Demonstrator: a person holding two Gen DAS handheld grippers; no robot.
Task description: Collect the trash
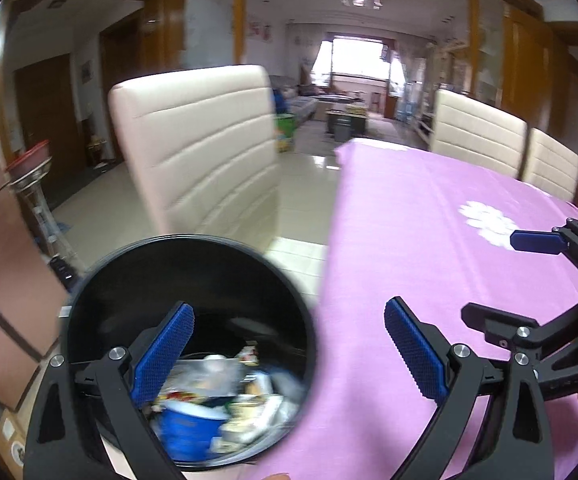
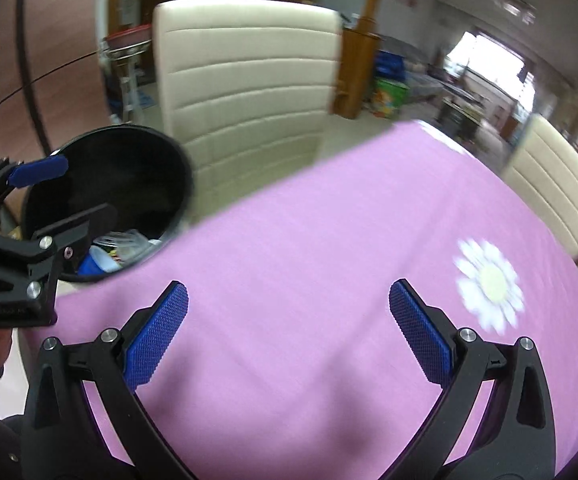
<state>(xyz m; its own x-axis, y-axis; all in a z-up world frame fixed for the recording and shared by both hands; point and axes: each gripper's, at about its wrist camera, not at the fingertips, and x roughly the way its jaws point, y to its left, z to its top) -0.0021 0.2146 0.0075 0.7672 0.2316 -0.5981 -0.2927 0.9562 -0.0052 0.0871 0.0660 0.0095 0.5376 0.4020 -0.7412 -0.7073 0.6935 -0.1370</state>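
1. A cream chair (image 1: 197,148) stands behind a black round bin (image 1: 89,300), beside a table under a pink cloth (image 1: 409,240) with a white daisy print (image 2: 489,284).
2. The bin stands upright, mouth upward, at the table's edge; trash (image 1: 217,404), including a blue cup, lies inside.
3. The left gripper (image 1: 289,352) is spread wide and empty, one finger over the bin.
4. The right gripper (image 2: 289,332) is likewise spread and empty above the cloth.
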